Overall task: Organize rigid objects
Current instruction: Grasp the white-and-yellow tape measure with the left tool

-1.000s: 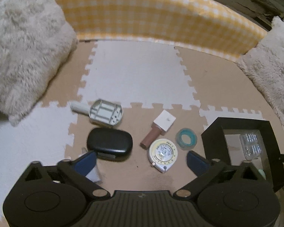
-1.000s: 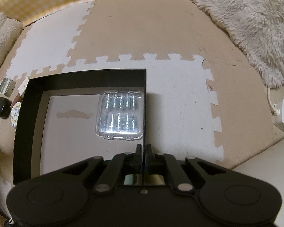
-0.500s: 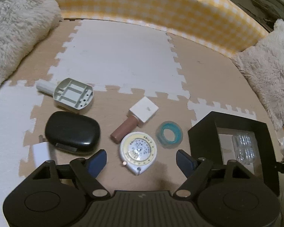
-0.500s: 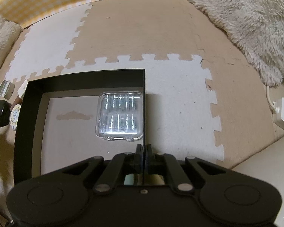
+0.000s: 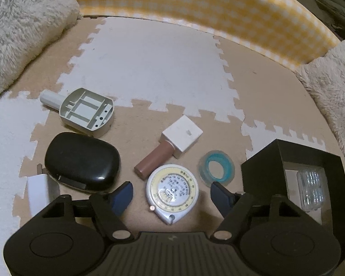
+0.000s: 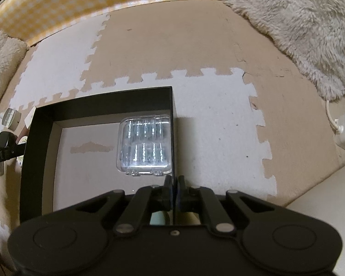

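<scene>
Left wrist view, read from its left edge: I am seeing a white adapter (image 5: pixel 41 192) lying beside a black oval case (image 5: pixel 82 161), with a grey plastic housing (image 5: pixel 86 112) farther out on the foam mat (image 5: pixel 154 69). Toward the centre, a brown tube with a white cube cap (image 5: pixel 170 146) is lying just beyond a round tape measure (image 5: pixel 172 191). I am holding the left gripper (image 5: pixel 172 194) around that tape measure; its jaws have just been closing and are standing moderately wide, with the tape measure between the blue pads (image 5: pixel 123 195) but gaps showing on both sides. A teal tape roll (image 5: pixel 216 168) is sitting just right of the tape measure, touching neither it nor the black box (image 5: pixel 262 172) at the right. A clear plastic case (image 5: pixel 311 189) is lying inside that box.

Right wrist view: the black box (image 6: pixel 99 103) is filling the left half, and the clear plastic case (image 6: pixel 145 148) is resting on its floor against the right wall. I am keeping the right gripper (image 6: pixel 174 182) clamped narrow on the thin right wall of the box, one finger inside and one outside. A fluffy cushion (image 6: pixel 299 27) is lying at the upper right.
</scene>
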Demonstrator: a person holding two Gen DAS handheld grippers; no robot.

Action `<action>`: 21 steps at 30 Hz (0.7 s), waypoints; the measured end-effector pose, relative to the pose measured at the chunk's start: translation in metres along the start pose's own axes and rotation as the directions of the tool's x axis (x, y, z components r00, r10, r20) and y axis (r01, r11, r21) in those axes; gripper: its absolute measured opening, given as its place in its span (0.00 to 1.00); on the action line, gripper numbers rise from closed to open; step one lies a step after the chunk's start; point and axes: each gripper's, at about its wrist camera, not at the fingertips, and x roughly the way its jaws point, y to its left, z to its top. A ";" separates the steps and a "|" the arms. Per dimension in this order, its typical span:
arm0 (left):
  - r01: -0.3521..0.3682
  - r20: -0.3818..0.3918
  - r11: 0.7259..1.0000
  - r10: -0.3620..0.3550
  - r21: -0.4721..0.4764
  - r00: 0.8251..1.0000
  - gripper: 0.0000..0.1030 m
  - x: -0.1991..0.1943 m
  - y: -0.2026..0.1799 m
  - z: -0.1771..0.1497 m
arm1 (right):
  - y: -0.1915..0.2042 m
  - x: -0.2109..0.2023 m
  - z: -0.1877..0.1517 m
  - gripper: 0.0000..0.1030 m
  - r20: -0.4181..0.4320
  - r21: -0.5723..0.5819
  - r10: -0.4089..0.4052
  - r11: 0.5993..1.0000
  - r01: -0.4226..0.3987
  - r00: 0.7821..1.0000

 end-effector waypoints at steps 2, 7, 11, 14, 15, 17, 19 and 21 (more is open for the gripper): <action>-0.009 -0.015 1.000 0.009 0.024 1.000 0.67 0.004 -0.003 -0.002 | -0.001 0.000 0.000 0.05 -0.001 0.009 0.004 1.000 -0.004 1.000; -0.031 0.000 0.997 0.032 0.075 1.000 0.58 0.005 -0.007 -0.003 | 0.001 0.000 -0.001 0.05 0.002 0.005 -0.004 1.000 0.004 1.000; -0.033 0.014 0.996 0.032 0.083 0.999 0.52 0.003 -0.006 -0.005 | 0.000 0.001 -0.001 0.05 -0.002 0.003 -0.006 1.000 0.006 1.000; -0.028 0.001 0.998 0.028 0.065 1.000 0.52 0.000 -0.005 -0.006 | 0.000 0.001 -0.002 0.05 -0.002 0.003 -0.007 1.000 0.007 1.000; -0.022 -0.006 0.998 0.023 0.054 1.000 0.52 -0.001 -0.004 -0.006 | 0.000 0.000 -0.001 0.05 -0.003 0.003 -0.008 1.000 0.008 1.000; -0.012 -0.022 0.999 0.013 0.038 1.000 0.52 -0.003 -0.003 -0.008 | 0.001 0.001 -0.002 0.05 -0.007 -0.001 -0.012 1.000 0.012 1.000; 0.007 -0.032 1.000 -0.007 0.012 0.999 0.52 -0.006 -0.001 -0.009 | 0.001 0.002 -0.002 0.05 -0.021 -0.002 -0.014 1.000 0.014 1.000; 0.020 -0.034 1.000 -0.021 -0.011 0.999 0.52 -0.010 -0.001 -0.011 | 0.000 0.004 -0.002 0.04 -0.036 -0.001 -0.015 1.000 0.015 0.999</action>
